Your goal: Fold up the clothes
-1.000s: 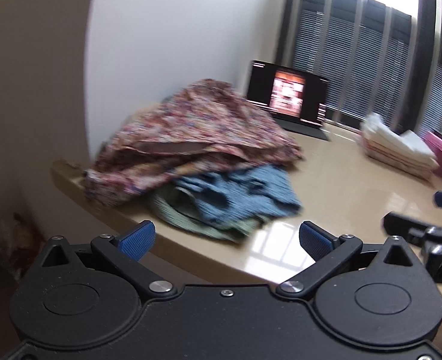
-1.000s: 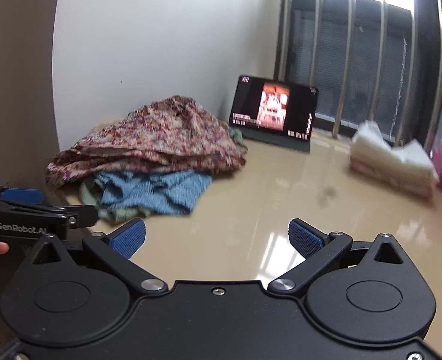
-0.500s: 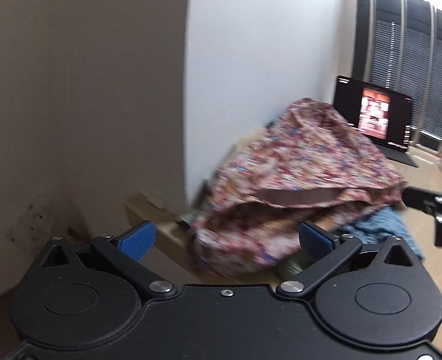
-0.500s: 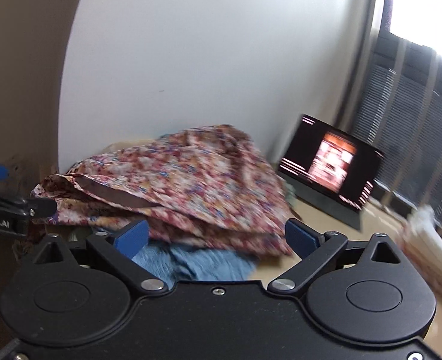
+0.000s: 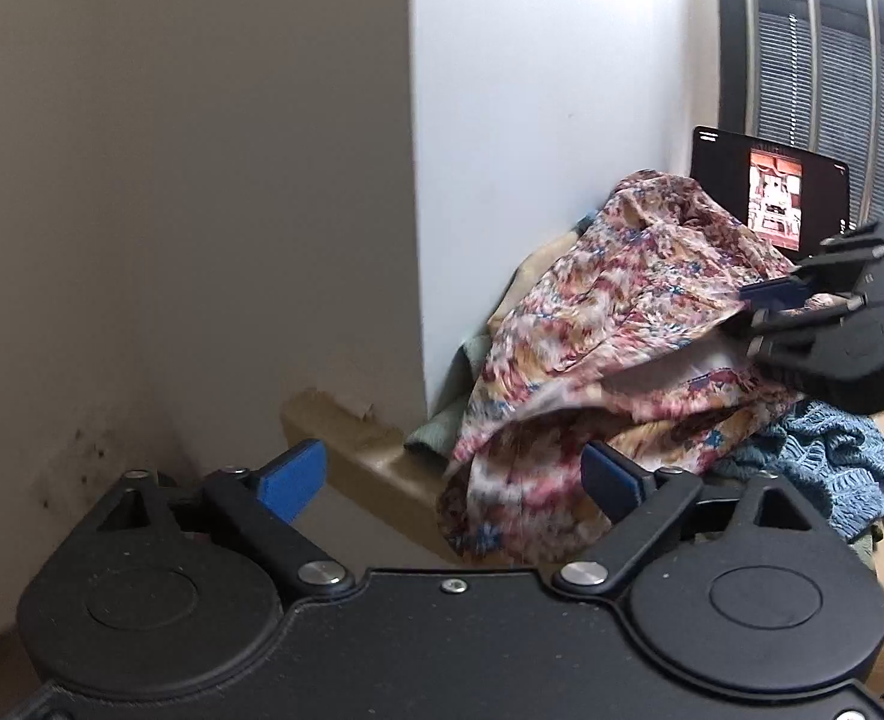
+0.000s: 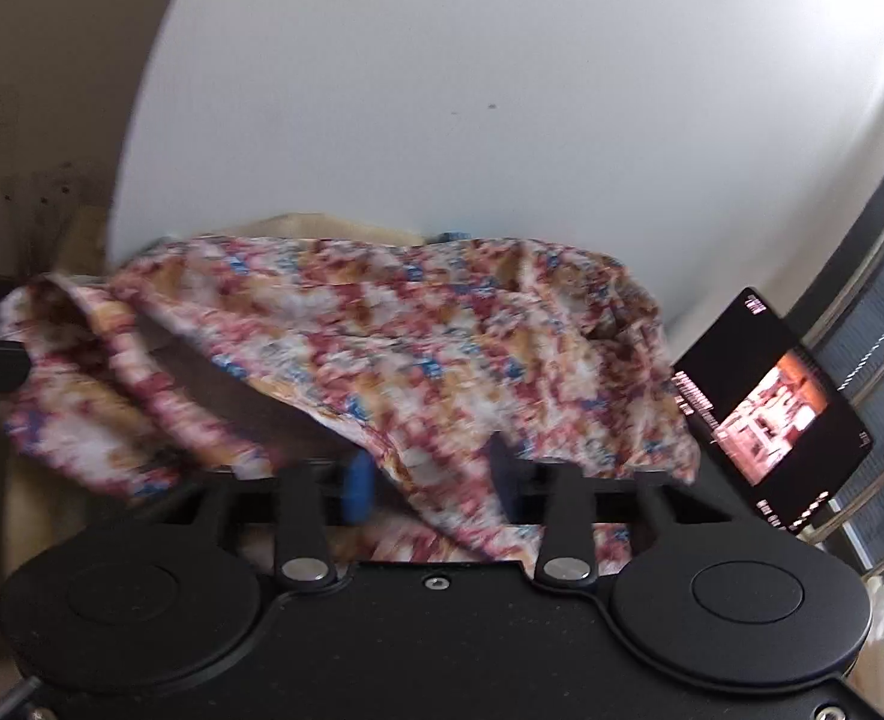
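So, quick rundown of what's seen:

Pile: a floral garment (image 5: 616, 324) is heaped on top of a blue knit (image 5: 826, 468) and something greenish, all shoved into the wall corner at the end of the beige table (image 5: 369, 450). It's probably parked there just to keep the rest of the tabletop open for folding.

Right gripper (image 6: 429, 474): it's pushed right up to the floral garment (image 6: 381, 360), with a front fold of the cloth draped between the blue pads. The jaws are drawn in to a narrow gap around that fold. Whether the cloth is actually pinched can't be told, the frame is too smeared. In the left wrist view the same gripper (image 5: 769, 306) is seen coming in from the side at the upper layer's edge, which makes sense if only the top piece is meant to be peeled off.

Left gripper (image 5: 454, 480): jaws are spread wide, nothing is held. It's kept low at the near edge of the pile, likely so a second corner can be taken.

Tablet (image 6: 766, 414): propped against the window side with a video showing, kept just beside the pile but not touched by it.

Step in hand: judged as picking the floral piece off the heap; no folding is done yet.
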`<control>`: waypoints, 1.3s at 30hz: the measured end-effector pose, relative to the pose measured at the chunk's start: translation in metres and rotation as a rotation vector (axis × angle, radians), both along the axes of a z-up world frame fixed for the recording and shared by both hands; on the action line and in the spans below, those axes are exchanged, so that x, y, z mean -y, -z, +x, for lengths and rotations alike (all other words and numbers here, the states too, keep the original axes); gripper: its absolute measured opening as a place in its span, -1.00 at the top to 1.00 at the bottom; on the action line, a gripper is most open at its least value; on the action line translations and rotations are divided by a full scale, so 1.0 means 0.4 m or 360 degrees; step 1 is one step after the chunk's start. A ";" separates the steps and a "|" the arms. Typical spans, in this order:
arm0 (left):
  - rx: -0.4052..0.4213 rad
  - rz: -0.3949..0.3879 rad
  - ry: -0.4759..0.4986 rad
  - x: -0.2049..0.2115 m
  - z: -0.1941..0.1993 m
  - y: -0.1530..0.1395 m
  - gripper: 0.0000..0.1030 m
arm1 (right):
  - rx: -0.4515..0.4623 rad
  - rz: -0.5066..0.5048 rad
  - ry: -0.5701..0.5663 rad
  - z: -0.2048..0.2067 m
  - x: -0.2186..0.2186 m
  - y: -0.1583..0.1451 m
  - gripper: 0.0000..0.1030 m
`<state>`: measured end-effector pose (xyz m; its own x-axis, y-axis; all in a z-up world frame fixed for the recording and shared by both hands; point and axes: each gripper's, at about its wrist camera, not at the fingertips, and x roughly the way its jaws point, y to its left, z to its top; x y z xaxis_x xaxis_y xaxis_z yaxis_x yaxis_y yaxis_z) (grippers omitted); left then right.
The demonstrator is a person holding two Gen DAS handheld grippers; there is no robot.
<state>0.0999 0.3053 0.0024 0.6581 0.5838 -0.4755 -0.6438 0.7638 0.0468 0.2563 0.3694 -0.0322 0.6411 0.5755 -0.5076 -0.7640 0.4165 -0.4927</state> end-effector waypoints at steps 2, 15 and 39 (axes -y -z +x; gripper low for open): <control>0.0000 -0.0002 0.0053 0.009 0.009 -0.006 -0.34 | -0.0025 0.0087 0.0023 0.015 0.024 -0.026 1.00; 0.0033 -0.0077 0.0680 0.230 0.065 -0.035 0.10 | -0.0015 0.1121 0.0538 -0.047 0.843 -0.354 1.00; -0.0164 -0.0104 0.0879 0.507 0.117 -0.004 -0.84 | -0.0589 0.0885 0.1443 -0.280 1.341 -0.062 -0.68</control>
